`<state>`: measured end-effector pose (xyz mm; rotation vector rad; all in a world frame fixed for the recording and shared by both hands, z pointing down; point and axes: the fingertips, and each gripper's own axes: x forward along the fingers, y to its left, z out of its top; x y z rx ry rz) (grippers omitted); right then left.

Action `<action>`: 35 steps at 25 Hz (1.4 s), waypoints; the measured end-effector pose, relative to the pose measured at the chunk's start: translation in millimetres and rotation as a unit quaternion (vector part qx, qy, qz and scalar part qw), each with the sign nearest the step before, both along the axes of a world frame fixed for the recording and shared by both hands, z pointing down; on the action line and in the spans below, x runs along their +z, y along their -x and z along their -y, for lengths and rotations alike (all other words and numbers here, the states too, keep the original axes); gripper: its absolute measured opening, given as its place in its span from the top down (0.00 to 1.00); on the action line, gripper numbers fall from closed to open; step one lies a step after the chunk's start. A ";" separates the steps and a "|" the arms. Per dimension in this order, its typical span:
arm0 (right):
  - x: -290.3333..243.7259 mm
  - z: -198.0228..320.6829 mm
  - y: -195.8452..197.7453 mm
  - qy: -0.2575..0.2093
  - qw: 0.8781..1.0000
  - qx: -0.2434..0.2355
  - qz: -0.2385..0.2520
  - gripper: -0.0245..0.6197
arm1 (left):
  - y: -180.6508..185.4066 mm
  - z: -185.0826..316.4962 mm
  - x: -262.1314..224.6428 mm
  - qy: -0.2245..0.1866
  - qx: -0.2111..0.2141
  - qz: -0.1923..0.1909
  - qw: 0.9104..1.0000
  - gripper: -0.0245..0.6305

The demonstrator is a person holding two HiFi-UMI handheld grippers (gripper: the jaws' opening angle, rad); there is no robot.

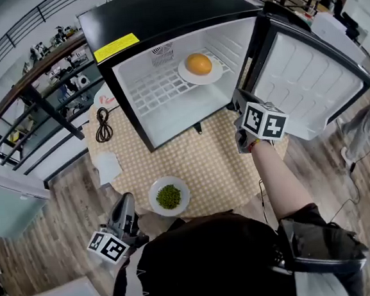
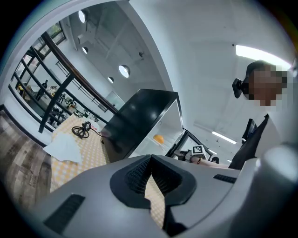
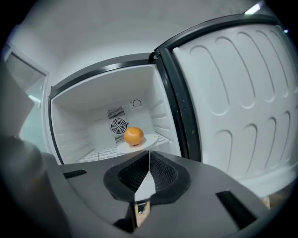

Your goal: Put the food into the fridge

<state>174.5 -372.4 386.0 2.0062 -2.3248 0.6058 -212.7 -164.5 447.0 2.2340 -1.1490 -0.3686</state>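
The orange [image 1: 198, 63] sits inside the fridge [image 1: 161, 17]; the dish of greens [image 1: 169, 196] waits on the table [image 1: 206, 168] at the fridge's 6 o'clock. The left gripper [image 2: 150, 162], at the dish's 8 o'clock, and the right gripper [image 3: 149, 160] are both closed and empty. Probably best: open up, pinch the rim, carry it flat.

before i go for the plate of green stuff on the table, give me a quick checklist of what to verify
1. Fridge door open wide: ok.
2. Orange sitting on its white plate inside: ok.
3. Bare room on the shelf beside that plate: ok.
4. Plate of green food alone on the table, nothing against it: ok.
5. Right gripper empty: ok, jaws together on nothing.
6. Left gripper ready to grasp: not ok, jaws together and empty; it would need to open first.
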 end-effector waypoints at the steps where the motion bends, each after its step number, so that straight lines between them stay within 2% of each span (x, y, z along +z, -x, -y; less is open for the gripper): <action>1: 4.9 -8.9 -1.2 0.003 1.000 0.006 0.019 0.93 | -2.0 0.4 0.5 0.001 0.009 0.000 1.000 0.94; 3: 11.1 -28.5 -3.8 0.007 0.999 0.024 0.046 0.93 | -4.8 1.3 1.1 0.000 0.028 -0.001 1.000 0.94; 7: 13.6 -67.2 -1.3 0.002 0.997 0.050 0.064 0.93 | -10.1 2.9 5.4 -0.006 0.066 0.002 0.998 0.94; 14: 23.5 -131.3 25.8 0.008 0.995 0.008 0.102 0.93 | -33.8 5.0 8.6 -0.016 0.111 0.005 0.994 0.94; 17: 30.6 -148.5 29.7 0.012 0.994 -0.010 0.106 0.93 | -43.9 6.9 2.2 -0.029 0.110 0.007 0.994 0.94; 21: 38.4 -167.0 13.3 0.012 0.994 -0.012 0.110 0.94 | -60.8 0.4 0.7 -0.030 0.113 0.029 0.993 0.94; 25: 33.9 -187.0 -4.5 0.007 0.994 -0.026 0.109 0.94 | -78.5 -10.5 -10.7 -0.038 0.108 0.019 0.993 0.94; 28: 36.7 -207.2 -15.6 0.021 0.993 -0.047 0.104 0.93 | -96.3 -22.9 -19.5 -0.043 0.100 0.014 0.994 0.94; 35: 31.1 -245.6 -34.5 0.019 0.990 -0.083 0.110 0.94 | -142.4 -64.1 -31.7 -0.055 0.099 0.016 0.993 0.94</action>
